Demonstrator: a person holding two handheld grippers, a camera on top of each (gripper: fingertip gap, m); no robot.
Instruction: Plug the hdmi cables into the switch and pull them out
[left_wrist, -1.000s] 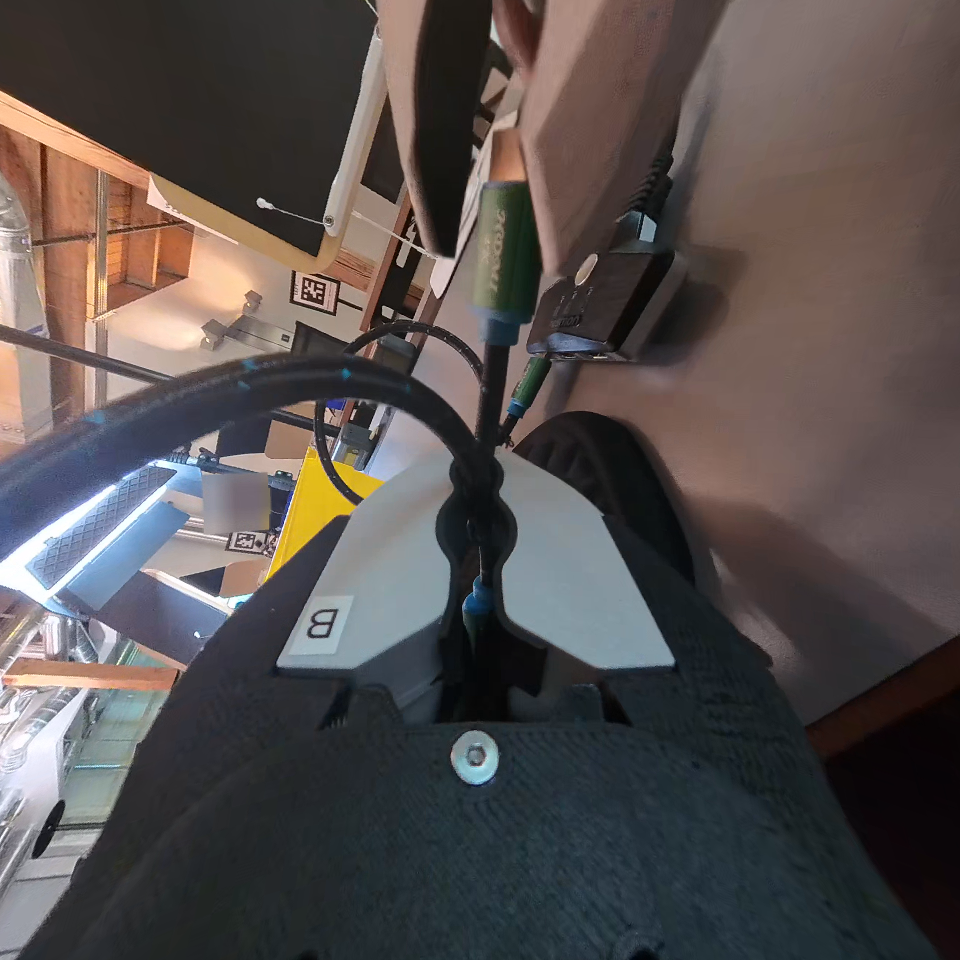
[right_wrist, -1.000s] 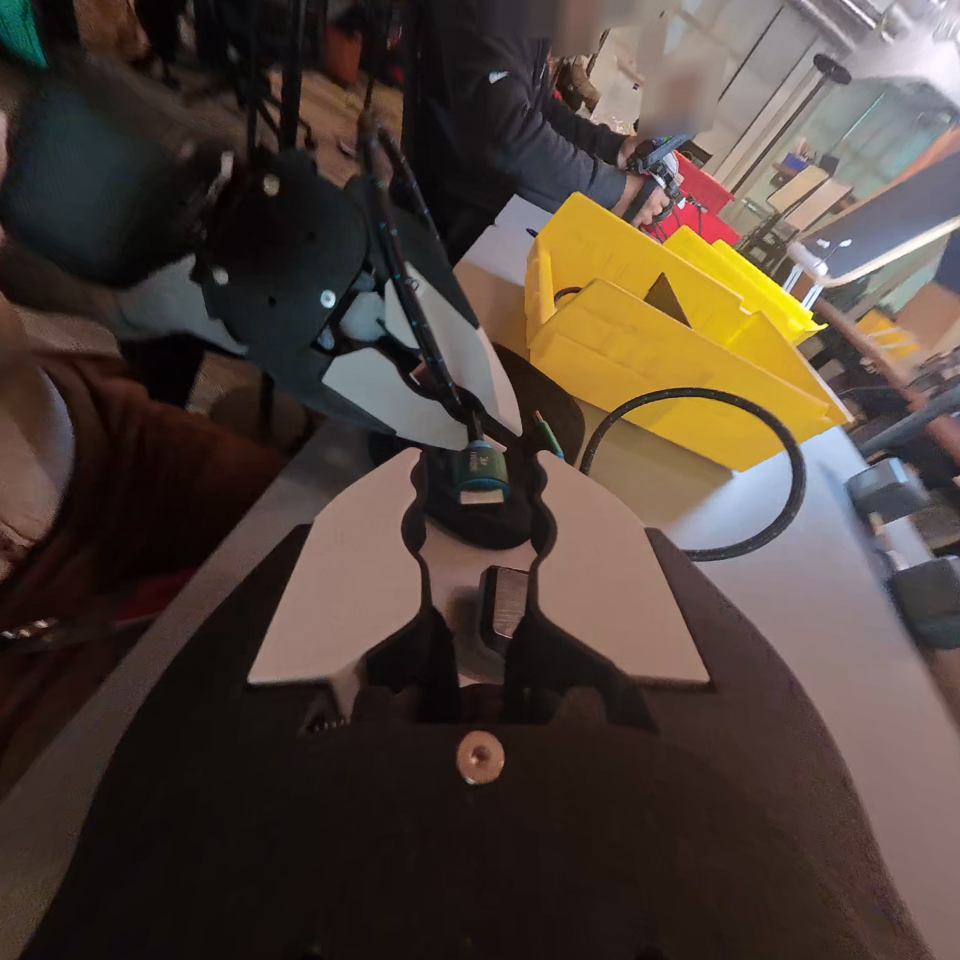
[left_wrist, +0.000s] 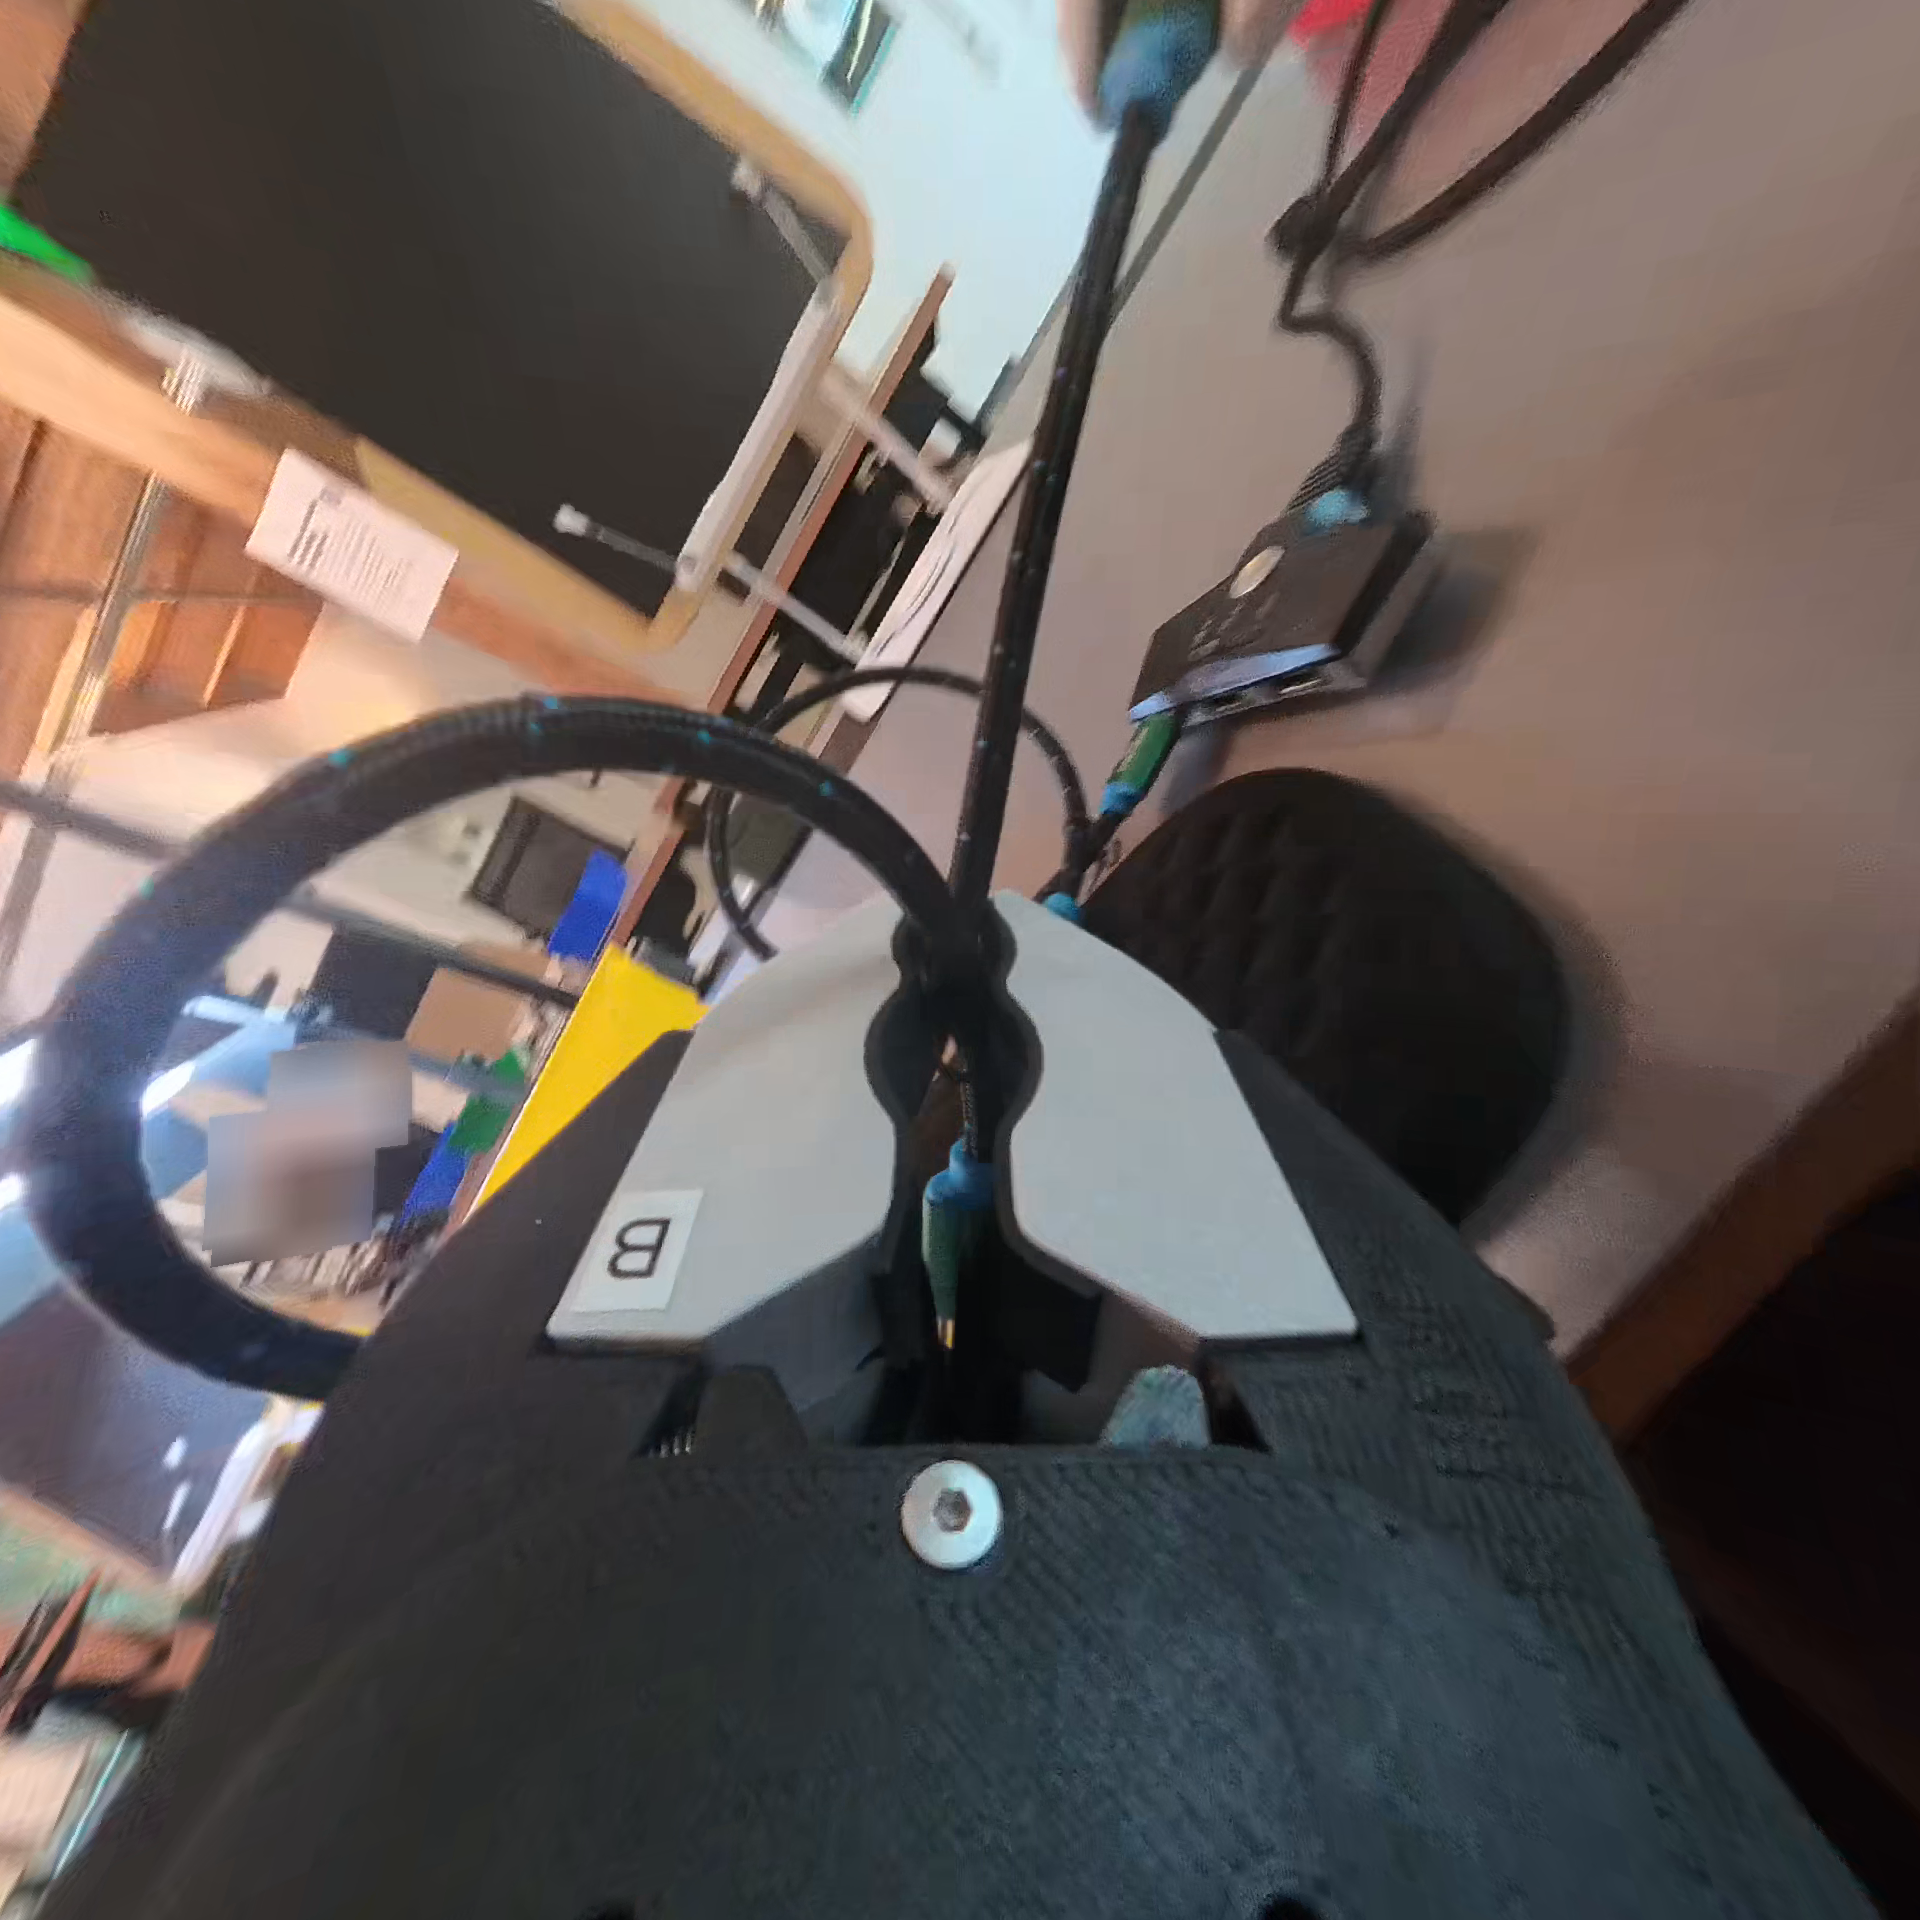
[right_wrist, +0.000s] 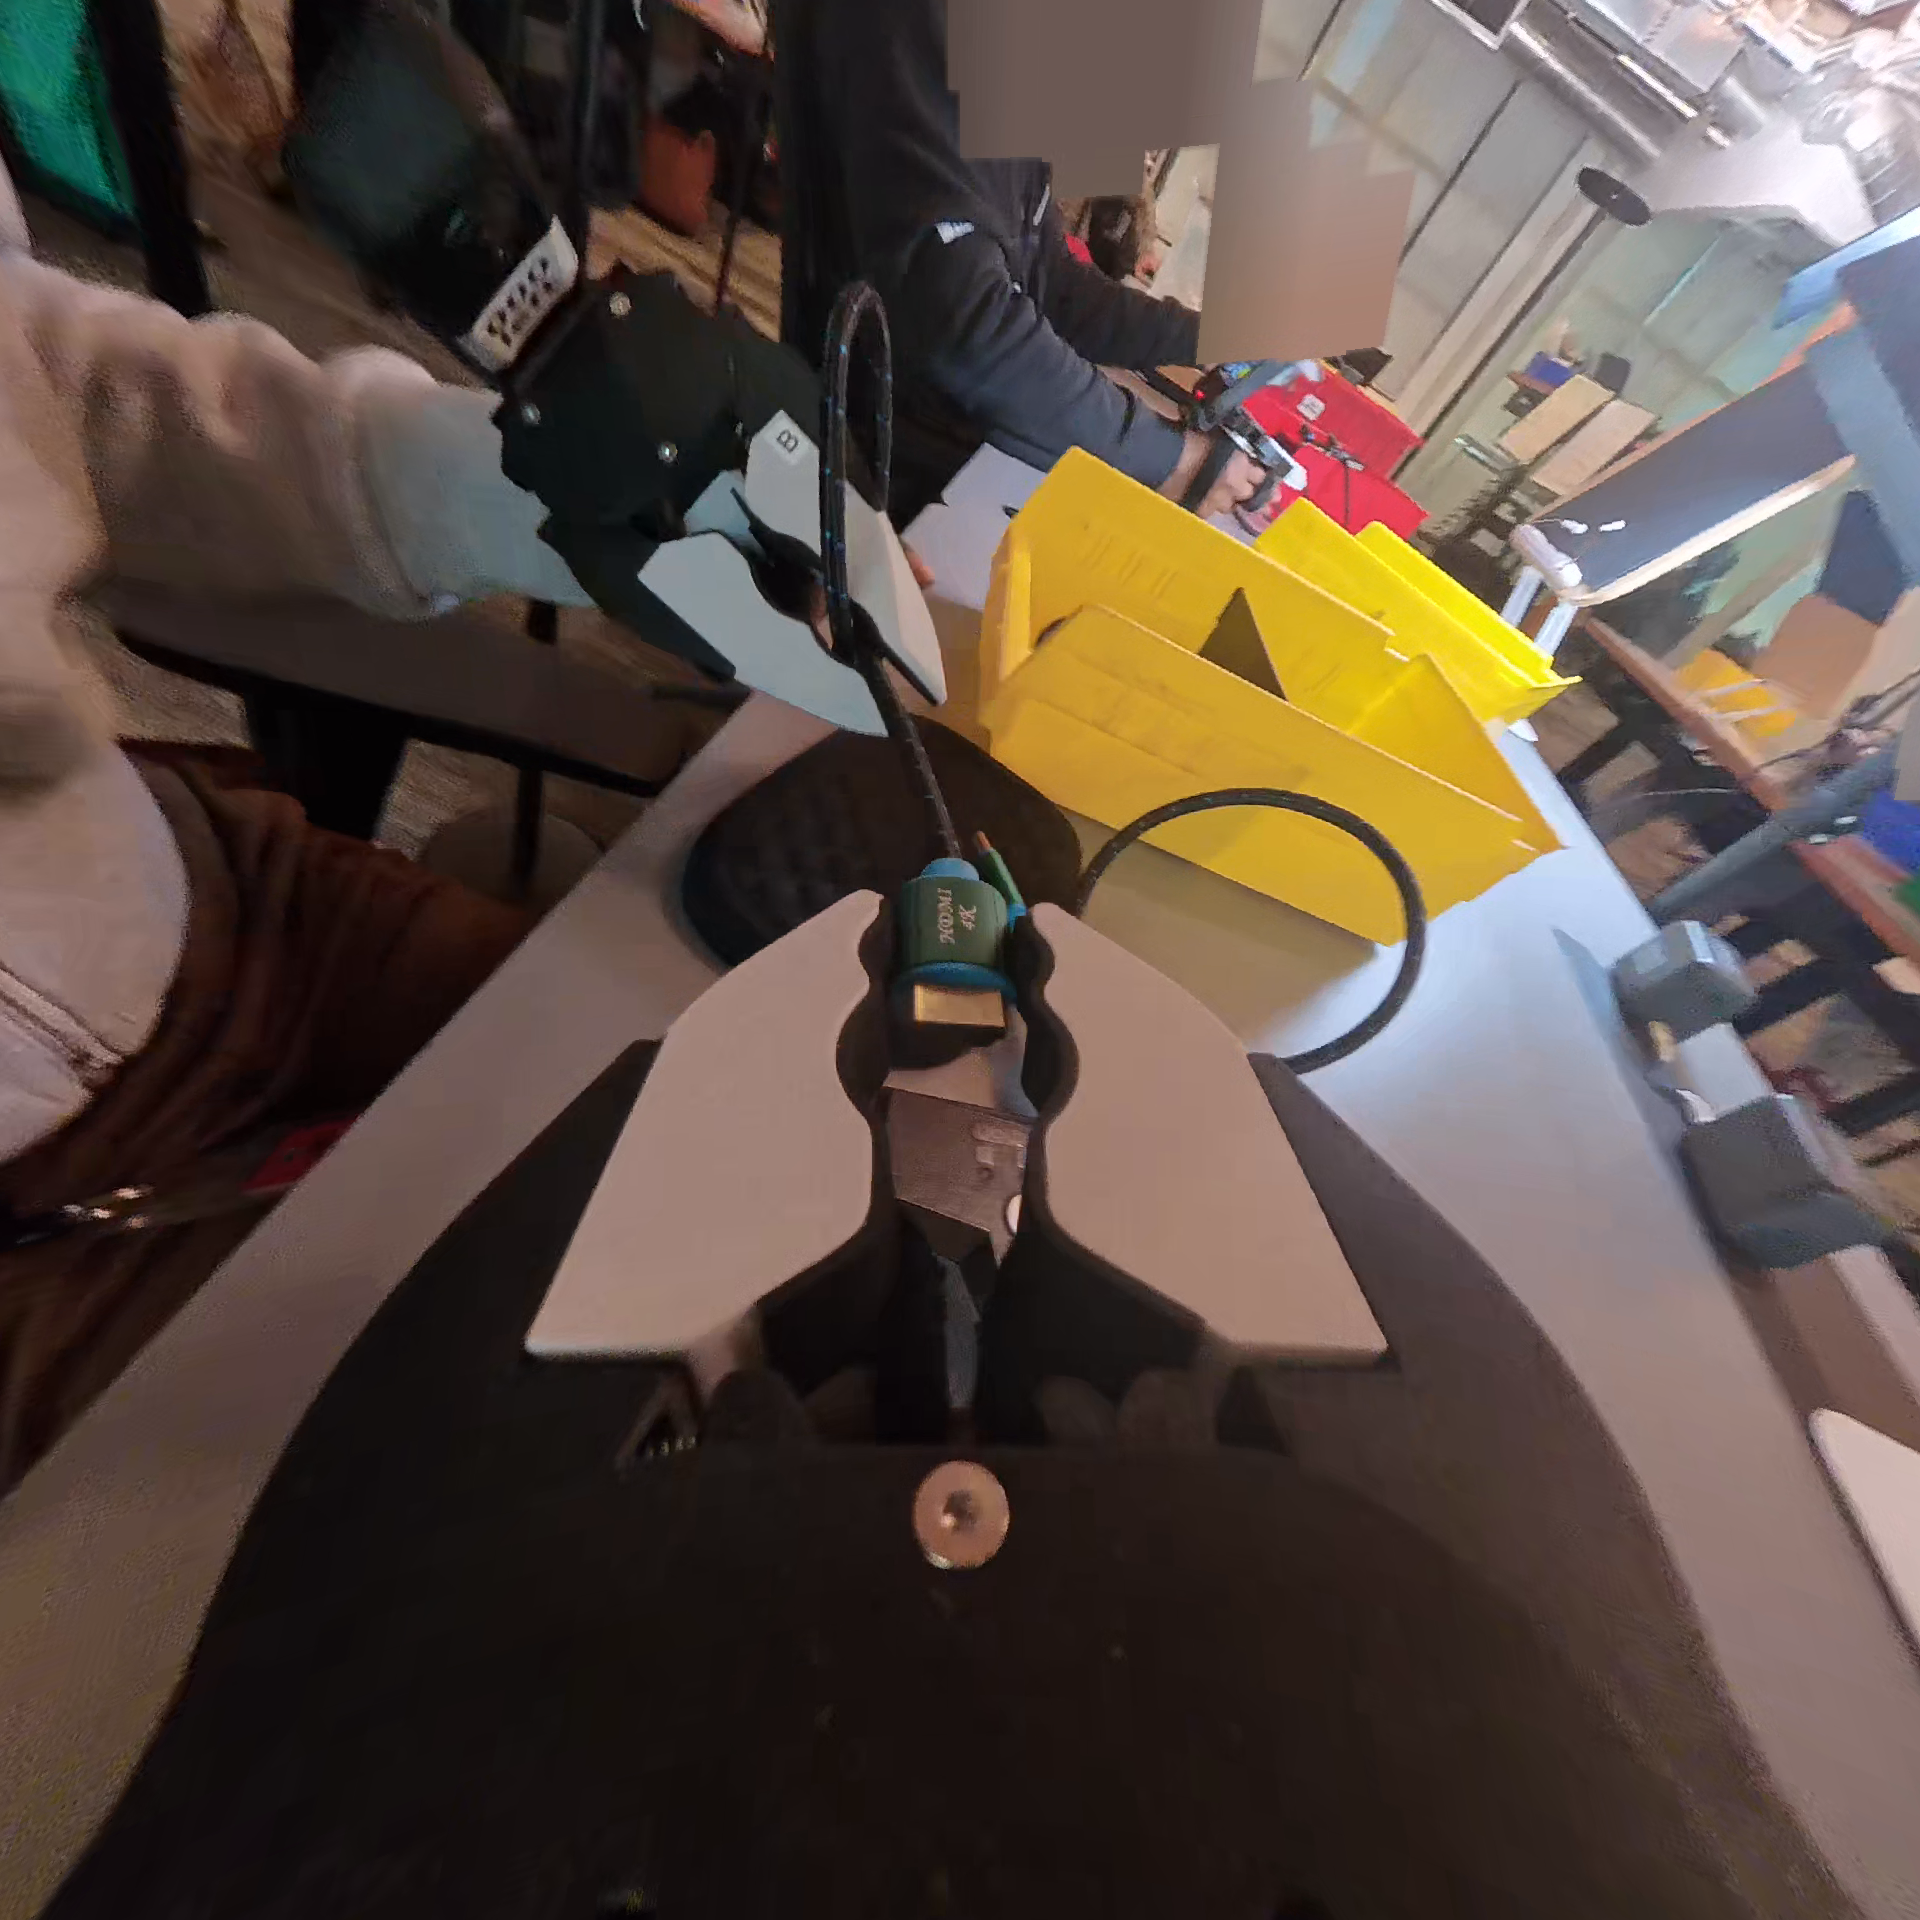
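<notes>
Step in hand: insertion. My right claw (right_wrist: 954, 961) grips the green HDMI plug (right_wrist: 951, 951) just above the switch (right_wrist: 961, 1153) on the table (right_wrist: 1507, 1091); my left claw (left_wrist: 956, 935) clamps its cable (left_wrist: 1039, 520). Next: align plug with port. Count: two plugs visible, one switch.

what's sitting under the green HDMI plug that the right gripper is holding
Below the green HDMI plug, gripped by the right gripper, lies the dark switch on the grey table. Its ports are not visible in this view, and the fingers cover its sides.
</notes>
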